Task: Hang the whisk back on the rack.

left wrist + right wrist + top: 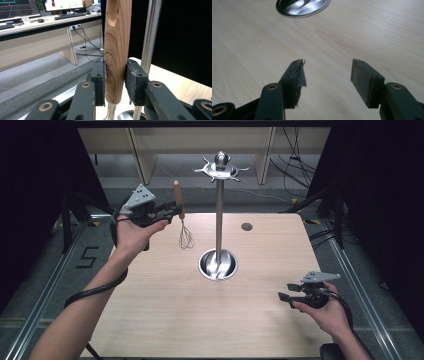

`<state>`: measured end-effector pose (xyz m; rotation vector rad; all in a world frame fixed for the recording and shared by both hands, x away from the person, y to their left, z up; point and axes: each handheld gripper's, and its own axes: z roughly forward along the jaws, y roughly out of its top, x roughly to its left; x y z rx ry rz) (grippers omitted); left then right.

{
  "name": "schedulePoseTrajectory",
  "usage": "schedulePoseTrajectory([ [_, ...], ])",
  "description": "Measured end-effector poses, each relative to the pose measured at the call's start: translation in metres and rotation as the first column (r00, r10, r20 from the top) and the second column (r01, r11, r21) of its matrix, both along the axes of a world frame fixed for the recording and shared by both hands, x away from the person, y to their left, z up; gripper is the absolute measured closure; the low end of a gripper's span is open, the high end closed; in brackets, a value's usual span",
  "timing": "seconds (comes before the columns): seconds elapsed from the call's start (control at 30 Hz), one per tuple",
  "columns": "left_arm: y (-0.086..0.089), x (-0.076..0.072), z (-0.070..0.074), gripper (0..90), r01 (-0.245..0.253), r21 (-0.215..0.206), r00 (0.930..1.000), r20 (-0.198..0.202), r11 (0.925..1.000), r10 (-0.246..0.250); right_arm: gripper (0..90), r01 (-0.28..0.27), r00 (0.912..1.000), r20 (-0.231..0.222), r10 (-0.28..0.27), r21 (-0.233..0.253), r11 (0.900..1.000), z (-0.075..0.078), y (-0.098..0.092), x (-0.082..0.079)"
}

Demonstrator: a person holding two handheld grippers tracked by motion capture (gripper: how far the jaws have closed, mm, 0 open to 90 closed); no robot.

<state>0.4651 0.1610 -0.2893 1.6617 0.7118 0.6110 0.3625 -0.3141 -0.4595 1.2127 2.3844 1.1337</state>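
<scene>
My left gripper (176, 211) clamps the whisk (182, 217) by its wooden handle. Long axis vertical, wires down. Right gripper (286, 292) gapes wide.

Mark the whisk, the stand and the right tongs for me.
whisk (186, 238), high view, on its wire head.
stand (219, 220), high view, on the upright steel pole.
right tongs (325, 80), right gripper view, midway between the open jaw tips.
</scene>
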Motion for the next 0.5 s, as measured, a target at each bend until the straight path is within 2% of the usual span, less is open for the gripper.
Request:
schedulePoseTrajectory([
  [0.5, -0.0036, -0.0014, 0.0100, 70.0, 0.007, -0.002, 0.9999, 0.012, 1.0000, -0.007, 44.4, 0.003, 1.0000, 0.004, -0.003, -0.003, 1.000, -0.0002, 0.0000, 0.0002],
])
